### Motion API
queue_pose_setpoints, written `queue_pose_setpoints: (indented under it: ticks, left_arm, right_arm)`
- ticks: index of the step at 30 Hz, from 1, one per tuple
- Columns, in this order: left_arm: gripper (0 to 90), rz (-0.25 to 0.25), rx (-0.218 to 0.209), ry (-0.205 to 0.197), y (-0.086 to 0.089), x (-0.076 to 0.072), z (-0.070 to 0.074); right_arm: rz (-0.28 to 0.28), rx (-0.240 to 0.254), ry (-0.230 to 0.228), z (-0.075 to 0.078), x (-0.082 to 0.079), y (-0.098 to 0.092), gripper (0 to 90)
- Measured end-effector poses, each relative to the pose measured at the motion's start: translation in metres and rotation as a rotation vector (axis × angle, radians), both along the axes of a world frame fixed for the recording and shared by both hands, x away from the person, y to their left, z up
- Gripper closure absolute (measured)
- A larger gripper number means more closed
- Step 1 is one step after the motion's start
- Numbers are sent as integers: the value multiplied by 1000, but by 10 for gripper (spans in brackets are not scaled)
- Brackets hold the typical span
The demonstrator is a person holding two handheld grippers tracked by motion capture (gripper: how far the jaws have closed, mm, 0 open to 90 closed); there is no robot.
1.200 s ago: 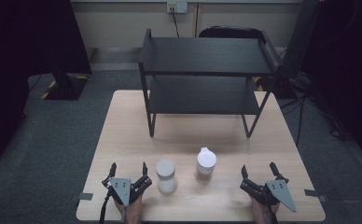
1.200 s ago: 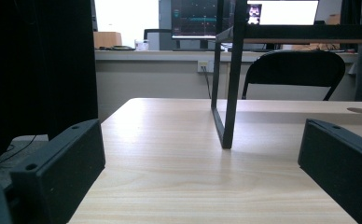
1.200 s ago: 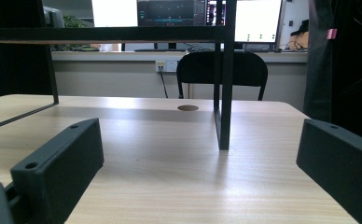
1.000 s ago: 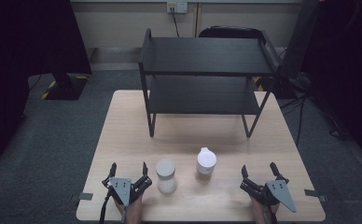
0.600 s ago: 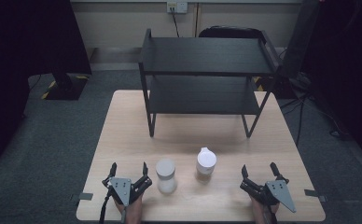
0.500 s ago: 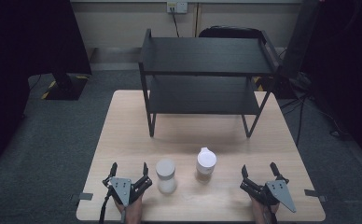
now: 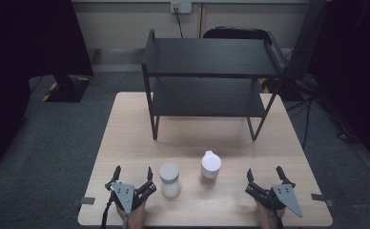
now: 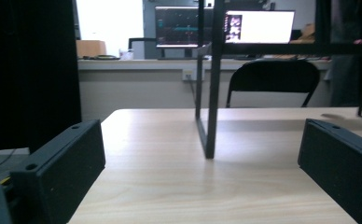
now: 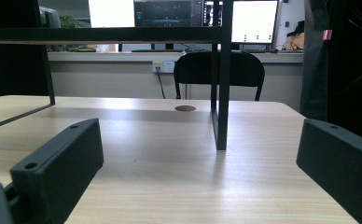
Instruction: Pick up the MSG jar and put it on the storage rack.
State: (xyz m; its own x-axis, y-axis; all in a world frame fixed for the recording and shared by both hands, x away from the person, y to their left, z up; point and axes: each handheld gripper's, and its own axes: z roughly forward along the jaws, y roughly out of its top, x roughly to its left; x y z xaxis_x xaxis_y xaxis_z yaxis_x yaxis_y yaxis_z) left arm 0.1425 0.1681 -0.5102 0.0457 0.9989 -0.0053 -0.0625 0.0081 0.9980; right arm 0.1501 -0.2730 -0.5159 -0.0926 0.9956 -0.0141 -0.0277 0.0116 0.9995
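Two white containers stand near the table's front edge in the high view: a frosted jar with a flat lid (image 7: 169, 179) and, to its right, a white bottle with a spouted cap (image 7: 210, 167). My left gripper (image 7: 132, 172) rests on the table just left of the jar, its jaws wide apart and empty. At the front right, my right gripper (image 7: 264, 173) also rests open with nothing in it. In the left gripper view, the left gripper (image 8: 202, 163) faces a rack leg (image 8: 212, 93). Bare wood lies between the jaws of the right gripper (image 9: 200, 158).
A black two-tier metal rack (image 7: 211, 71) stands on the far half of the wooden table (image 7: 126, 133). Beyond the table are a black chair (image 9: 219, 70), a wall socket (image 7: 180, 7) and lit monitors (image 8: 258, 25). Dark curtains flank both sides.
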Motion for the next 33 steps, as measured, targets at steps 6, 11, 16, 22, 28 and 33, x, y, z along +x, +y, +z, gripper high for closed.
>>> queue_pose_setpoints:
  ticks: [6,11,16,22,28,33]
  left_arm:
    - [1,-44,-47,-4,3,-5,16]
    - [1,-87,-75,-20,6,-9,30]
    - [1,-148,-107,-33,11,-10,42]
    - [1,-200,-88,-53,10,-8,47]
    - [4,-244,-90,-50,4,-6,48]
    - [7,-264,-75,-35,-4,-4,47]
  right_arm:
    - [0,0,0,0,0,0,0]
    - [0,0,0,0,0,0,0]
    - [0,0,0,0,0,0,0]
    - [0,0,0,0,0,0,0]
    - [0,0,0,0,0,0,0]
    - [0,0,0,0,0,0,0]
